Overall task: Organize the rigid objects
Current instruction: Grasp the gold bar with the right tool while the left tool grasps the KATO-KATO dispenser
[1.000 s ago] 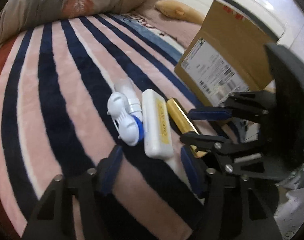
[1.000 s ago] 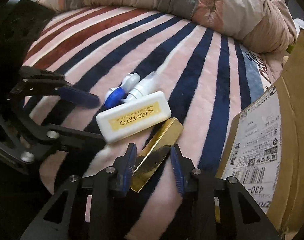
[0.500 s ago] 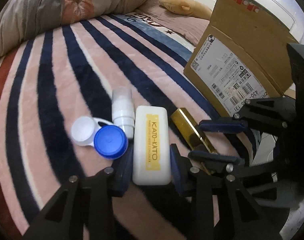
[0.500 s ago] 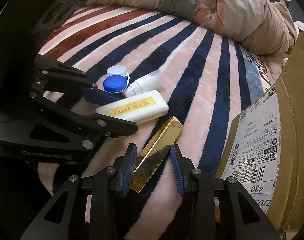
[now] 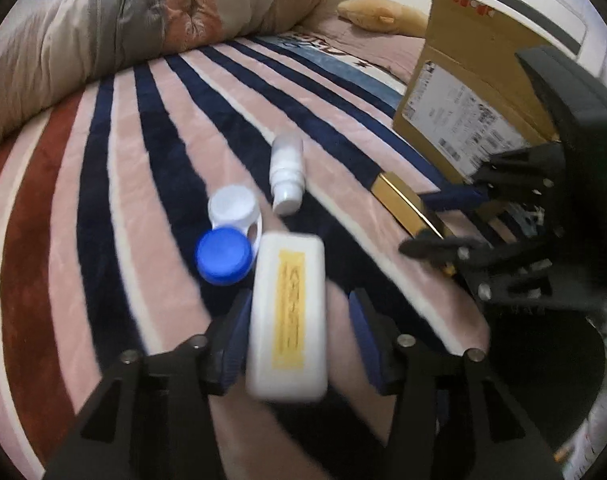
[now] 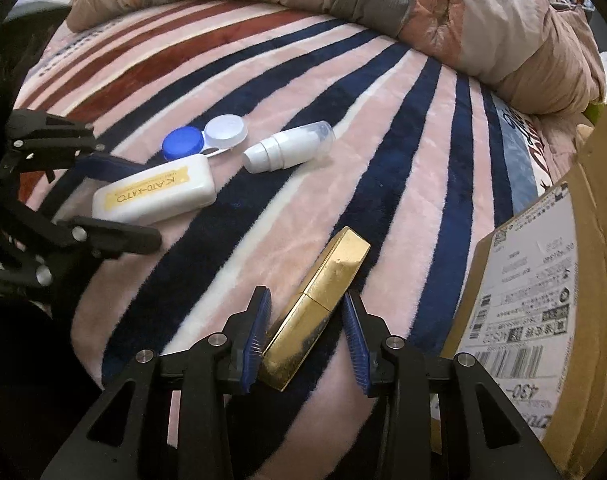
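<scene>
Straddling one item each, both tools look set for the pick-up step. The left tool (image 5: 299, 328) stands open around the white case (image 5: 289, 316), glossy plastic with a yellow label, blurred here, so contact is uncertain. The right tool (image 6: 305, 336) brackets the gold bar (image 6: 317, 308), a hard mirror-finished block lying on the plush striped blanket (image 6: 383, 184); its jaws appear not yet closed. Next, each needs to close squarely, since smooth faces could slip. Nearby lie a round-capped lens case (image 5: 227, 236), a small white bottle (image 6: 287, 152) and a cardboard box (image 6: 551, 280).
</scene>
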